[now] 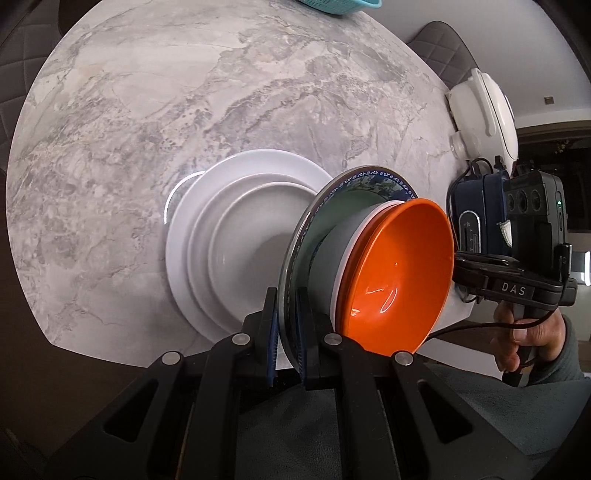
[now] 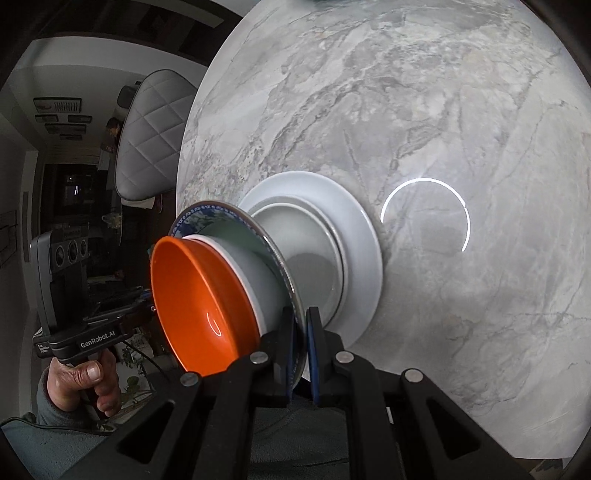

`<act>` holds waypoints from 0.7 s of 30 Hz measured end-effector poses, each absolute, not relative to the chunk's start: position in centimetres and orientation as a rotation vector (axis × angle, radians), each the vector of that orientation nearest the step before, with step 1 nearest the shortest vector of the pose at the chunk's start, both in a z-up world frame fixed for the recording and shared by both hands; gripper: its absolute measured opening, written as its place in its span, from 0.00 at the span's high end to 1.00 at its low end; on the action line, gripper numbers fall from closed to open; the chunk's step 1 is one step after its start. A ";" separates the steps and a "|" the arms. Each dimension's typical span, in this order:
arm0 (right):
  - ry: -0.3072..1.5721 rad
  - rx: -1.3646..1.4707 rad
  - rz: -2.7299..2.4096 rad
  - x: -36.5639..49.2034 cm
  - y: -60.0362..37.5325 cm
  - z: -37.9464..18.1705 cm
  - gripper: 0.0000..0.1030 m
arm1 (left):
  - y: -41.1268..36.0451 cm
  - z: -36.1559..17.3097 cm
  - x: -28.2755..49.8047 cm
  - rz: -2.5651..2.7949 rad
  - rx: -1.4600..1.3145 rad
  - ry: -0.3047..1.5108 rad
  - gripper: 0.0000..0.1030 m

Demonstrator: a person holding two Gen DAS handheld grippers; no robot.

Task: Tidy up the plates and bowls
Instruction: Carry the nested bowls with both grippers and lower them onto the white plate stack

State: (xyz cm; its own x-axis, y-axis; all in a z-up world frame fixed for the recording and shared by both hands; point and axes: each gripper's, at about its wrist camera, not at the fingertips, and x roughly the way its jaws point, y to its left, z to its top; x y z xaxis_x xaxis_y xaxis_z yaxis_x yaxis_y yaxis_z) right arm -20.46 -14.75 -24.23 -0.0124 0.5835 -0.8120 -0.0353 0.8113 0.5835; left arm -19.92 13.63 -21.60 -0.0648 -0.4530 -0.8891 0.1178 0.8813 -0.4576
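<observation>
A round grey marble table [image 1: 155, 110] fills most of both views, with a padded chair [image 2: 151, 133] at its edge. On the table sits a stack of white plates [image 1: 236, 236], a wide one underneath and smaller ones nested on top. Held above the near side of that stack, and tilted, is a blue-patterned plate [image 1: 369, 181] with a green centre; it carries a white bowl [image 1: 332, 254] with an orange bowl [image 1: 399, 266] nested inside. The left gripper [image 1: 286, 332] is clamped on the patterned plate's rim at one side, blue pads pressed to either face, and the right gripper [image 2: 301, 347] pinches the rim in the same way at the opposite side, so the plate hangs between the two. Each view shows the other hand [image 2: 85, 384] wrapped round its black handle. At the far edge of the table stands a white lidded pot [image 1: 484, 114], and what looks like a turquoise basket [image 1: 332, 3] is cut off at the top of the view.
</observation>
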 end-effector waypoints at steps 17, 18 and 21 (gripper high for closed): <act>1.570 0.415 0.433 -19.0 -11.4 -29.3 0.91 | 14.4 -28.8 -17.3 -0.484 -0.224 1.596 0.95; 1.571 0.416 0.427 -19.1 -11.5 -29.5 0.91 | 14.4 -29.0 -17.3 -0.486 -0.222 1.596 0.95; 1.565 0.406 0.411 -19.1 -11.4 -29.9 0.91 | 14.1 -30.0 -17.2 -0.488 -0.213 1.603 0.95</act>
State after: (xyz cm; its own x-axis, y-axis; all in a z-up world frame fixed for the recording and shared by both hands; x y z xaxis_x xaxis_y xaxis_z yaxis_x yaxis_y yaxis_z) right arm -19.09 -11.39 -29.87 -0.0327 0.4959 -0.8678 0.0052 0.8683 0.4960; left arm -17.15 14.08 -29.96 -0.1001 -0.4207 -0.9017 0.1538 0.8888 -0.4317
